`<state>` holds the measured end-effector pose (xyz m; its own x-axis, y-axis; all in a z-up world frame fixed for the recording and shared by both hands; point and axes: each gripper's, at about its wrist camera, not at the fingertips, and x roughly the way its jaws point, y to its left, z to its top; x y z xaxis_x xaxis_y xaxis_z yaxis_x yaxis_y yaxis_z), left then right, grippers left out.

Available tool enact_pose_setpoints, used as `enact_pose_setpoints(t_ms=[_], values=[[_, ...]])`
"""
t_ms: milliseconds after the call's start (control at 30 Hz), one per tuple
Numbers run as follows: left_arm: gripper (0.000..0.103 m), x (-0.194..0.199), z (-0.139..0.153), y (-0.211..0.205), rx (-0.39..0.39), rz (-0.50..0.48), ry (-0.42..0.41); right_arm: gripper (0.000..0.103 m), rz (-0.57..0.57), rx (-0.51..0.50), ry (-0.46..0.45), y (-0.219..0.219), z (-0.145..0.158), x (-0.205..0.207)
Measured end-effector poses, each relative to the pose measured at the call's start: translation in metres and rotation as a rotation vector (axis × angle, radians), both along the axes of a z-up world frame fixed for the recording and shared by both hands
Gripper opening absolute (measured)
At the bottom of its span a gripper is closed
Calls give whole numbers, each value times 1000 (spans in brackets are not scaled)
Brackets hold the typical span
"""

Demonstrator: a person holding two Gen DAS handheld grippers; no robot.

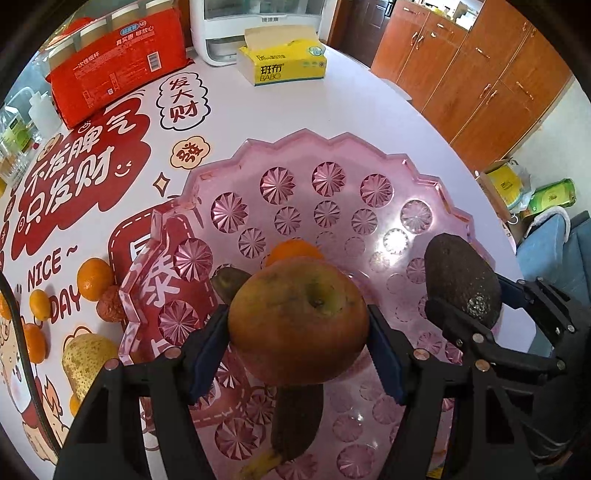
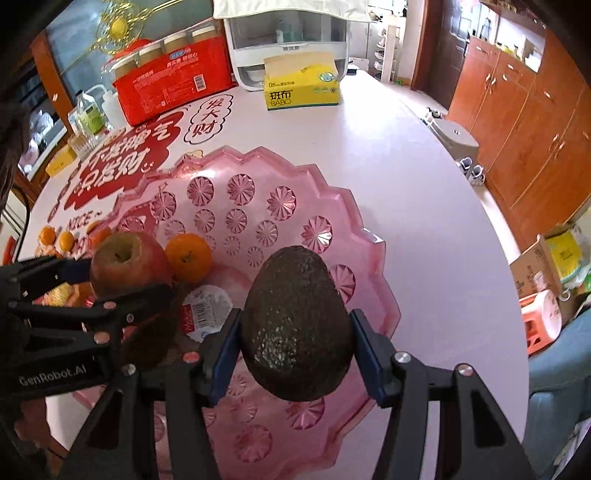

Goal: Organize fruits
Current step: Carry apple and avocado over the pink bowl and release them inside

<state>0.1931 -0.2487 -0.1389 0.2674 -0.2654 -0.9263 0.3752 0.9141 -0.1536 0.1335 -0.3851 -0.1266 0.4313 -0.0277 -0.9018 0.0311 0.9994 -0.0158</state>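
My left gripper (image 1: pixel 298 334) is shut on a reddish-brown apple (image 1: pixel 298 319) and holds it above the pink fruit tray (image 1: pixel 332 155). My right gripper (image 2: pixel 295 343) is shut on a dark avocado (image 2: pixel 297 325) above the tray's (image 2: pixel 369 236) right part; it also shows in the left wrist view (image 1: pixel 461 277). In the tray lie an orange (image 2: pixel 188 256), a dark banana (image 1: pixel 295 421) and a sealed cup with a white lid (image 2: pixel 205 310). The apple and left gripper show in the right wrist view (image 2: pixel 129 262).
Left of the tray on the table lie several small oranges (image 1: pixel 95 277), a wrinkled brown fruit (image 1: pixel 110 304) and a yellow pear (image 1: pixel 86 362). At the back stand a red package (image 1: pixel 118 62), a yellow tissue box (image 1: pixel 282 62) and a white appliance (image 1: pixel 251 22). The table edge curves at right.
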Motion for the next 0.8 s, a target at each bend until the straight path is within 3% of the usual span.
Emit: enact_pose_setpoints(t_ms=[300,400,533,800], values=[[71,-2,-4,-10,20,-35,9,59,85,-5,9,10,1,-5],[77,-7,4,-10,8,-45,-20,65,109,-36,-33,16,10,-10],[93,-13,19,-10,30,-40,-91,66,102,-35,-58,14,18,-12],[93,-22,34,1,30,-8,-102,66,99,-37,-86,17,26,-16]])
